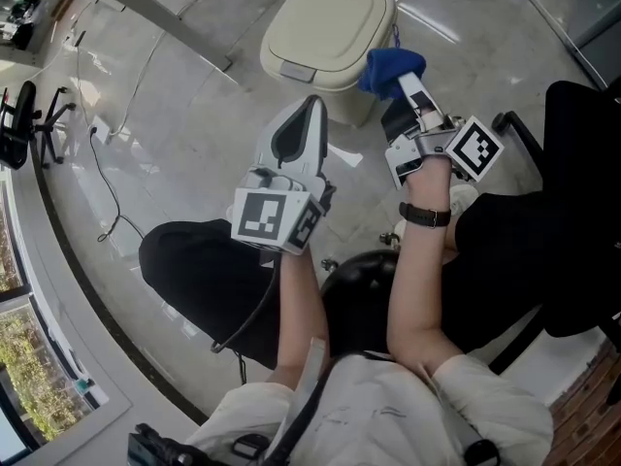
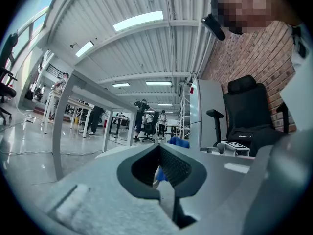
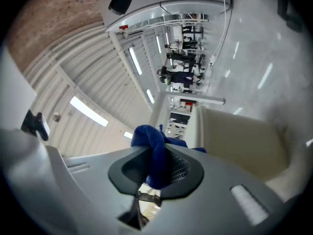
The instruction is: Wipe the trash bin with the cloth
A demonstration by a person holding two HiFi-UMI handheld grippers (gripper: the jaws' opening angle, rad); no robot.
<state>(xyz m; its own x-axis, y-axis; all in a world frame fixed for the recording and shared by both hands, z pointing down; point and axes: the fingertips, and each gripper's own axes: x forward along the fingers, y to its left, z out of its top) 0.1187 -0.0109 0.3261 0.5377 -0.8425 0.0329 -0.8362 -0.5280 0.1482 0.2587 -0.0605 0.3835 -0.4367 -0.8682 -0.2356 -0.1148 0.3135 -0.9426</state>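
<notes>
**Cloth at the bin's right flank, right gripper nearest**

The trash bin (image 1: 330, 32), cream-coloured with its lid down, stood on the pale floor (image 1: 175, 115) ahead of the person. The right gripper (image 1: 406, 83) was clamped on the blue cloth (image 1: 390, 69). Its own view showed a fold of cloth pinched between the 2 jaws, with the rest bunched beyond the tips.

That bunch sat at the bin's upper right side, just below the lid's edge. It looked to be against the wall, though no view settled whether it was really touching.

From this gripper the bin lay ahead and to the left, and its flat side wall filled the right of the right gripper view. The wall ran top to bottom, so a stroke would likely have followed that face downward or along it.

The left gripper (image 1: 312, 105) had its jaws closed together on nothing. The blue seen past them in its own view was the cloth farther off. It pointed at the bin's front, near it but apart, and took no part in the wiping.

The right hand was therefore the nearer one and the 1 placed to wipe.
</notes>
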